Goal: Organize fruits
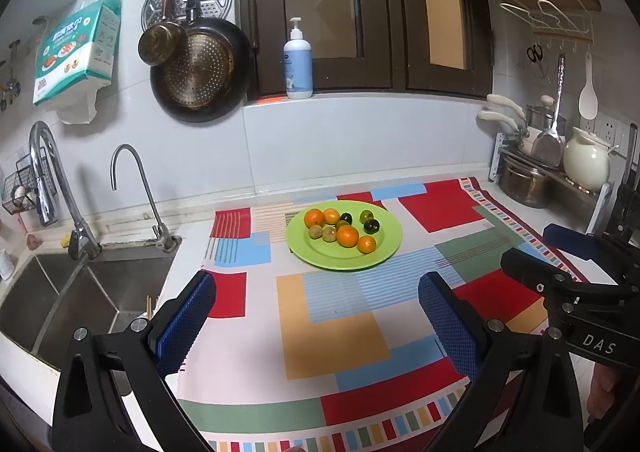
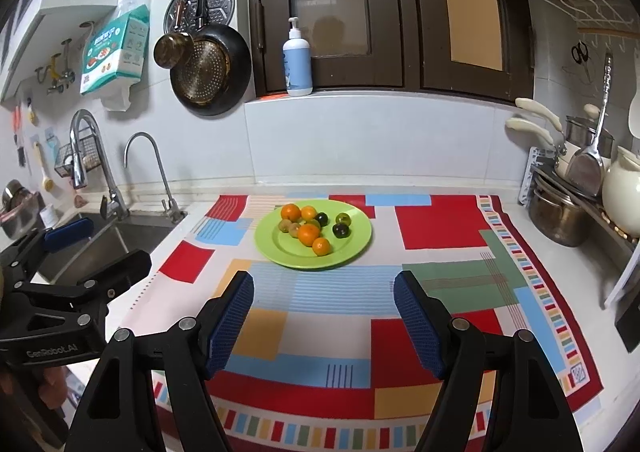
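Fruits (image 2: pixel 310 228), small, round and light with smooth skins, sit piled on the green plate (image 2: pixel 352 248) near the desk's back edge; they would roll, so pinch one across its middle. Both hand-held grippers, left (image 1: pixel 316 316) and right (image 2: pixel 324 318), stand spread and empty.

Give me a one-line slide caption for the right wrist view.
Open right hand-held gripper facing a green plate of oranges and dark fruits on a colourful mat.

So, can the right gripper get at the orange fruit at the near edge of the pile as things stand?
Probably yes. The right gripper has its jaws open and empty, and only bare patterned cloth lies between it and the green plate. The orange fruit sits nearest, with free plate beside it.
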